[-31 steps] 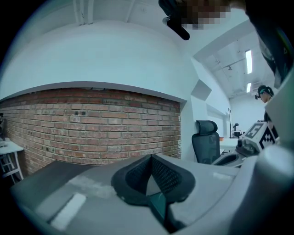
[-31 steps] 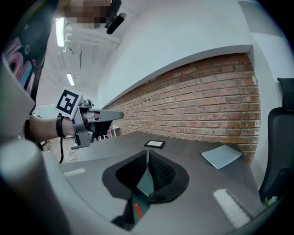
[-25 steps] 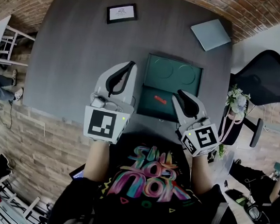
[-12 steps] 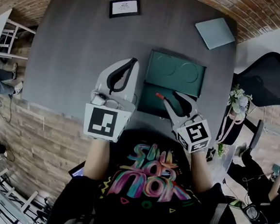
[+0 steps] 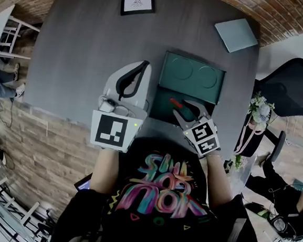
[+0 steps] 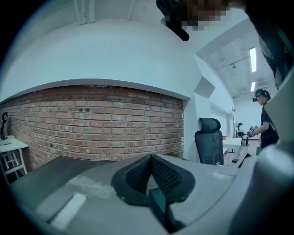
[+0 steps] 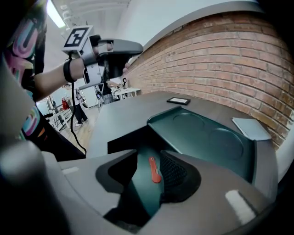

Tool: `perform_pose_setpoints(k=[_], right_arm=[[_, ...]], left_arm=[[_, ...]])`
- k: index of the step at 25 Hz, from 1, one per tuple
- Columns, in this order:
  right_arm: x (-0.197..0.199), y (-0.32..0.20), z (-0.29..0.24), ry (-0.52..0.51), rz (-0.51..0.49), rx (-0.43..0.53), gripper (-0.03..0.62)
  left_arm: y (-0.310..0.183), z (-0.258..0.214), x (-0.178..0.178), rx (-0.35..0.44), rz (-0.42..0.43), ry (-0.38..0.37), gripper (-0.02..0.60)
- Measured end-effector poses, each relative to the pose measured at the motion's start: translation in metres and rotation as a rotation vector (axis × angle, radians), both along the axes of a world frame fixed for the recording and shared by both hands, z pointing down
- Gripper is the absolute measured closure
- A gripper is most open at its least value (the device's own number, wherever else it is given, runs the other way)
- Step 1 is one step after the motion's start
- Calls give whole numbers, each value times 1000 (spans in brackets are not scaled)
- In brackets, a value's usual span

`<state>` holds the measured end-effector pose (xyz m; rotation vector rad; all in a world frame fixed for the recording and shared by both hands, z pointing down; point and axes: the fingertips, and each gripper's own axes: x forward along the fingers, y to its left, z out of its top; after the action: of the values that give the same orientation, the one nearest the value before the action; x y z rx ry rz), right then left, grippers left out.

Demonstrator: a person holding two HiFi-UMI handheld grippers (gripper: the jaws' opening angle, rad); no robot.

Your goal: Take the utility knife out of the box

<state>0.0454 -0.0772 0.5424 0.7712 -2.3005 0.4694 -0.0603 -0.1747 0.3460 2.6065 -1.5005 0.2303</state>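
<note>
An open dark green box (image 5: 161,112) lies on the grey table, its lid (image 5: 190,76) folded back on the far side. A small red utility knife (image 5: 174,102) rests on the box floor. My right gripper (image 5: 183,108) points down into the box, its jaws opening wide. In the right gripper view the knife (image 7: 155,169) lies between the two fingers of the right gripper (image 7: 148,157), and the pads do not touch it. My left gripper (image 5: 141,66) hovers left of the box with its tips together and nothing held. The left gripper view shows these shut tips of the left gripper (image 6: 150,159).
A framed card (image 5: 138,4) lies at the table's far edge, a grey-blue pad (image 5: 236,34) at the far right corner. A black office chair (image 5: 294,85) and flowers (image 5: 258,108) stand right of the table. A brick wall lies beyond.
My right gripper has dropped and tilted down into the box, closing in on the red knife, and its jaws have spread wider. The left gripper has stayed put.
</note>
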Motion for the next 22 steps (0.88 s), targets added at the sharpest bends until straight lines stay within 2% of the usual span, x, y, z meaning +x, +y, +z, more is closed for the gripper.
perform_pose_setpoints(k=[4,11,22], right_arm=[[10,2,22,58,-9,-63,451],[14,-1,39,93,2,-131,451],[20,-9,55,162,2,-141,484]], left_arm=[[1,3,0,-7,-6,-2,580],[3,4,-2,-9,-17,-5,580],[4,8,-5,-16,-25,-4,580]])
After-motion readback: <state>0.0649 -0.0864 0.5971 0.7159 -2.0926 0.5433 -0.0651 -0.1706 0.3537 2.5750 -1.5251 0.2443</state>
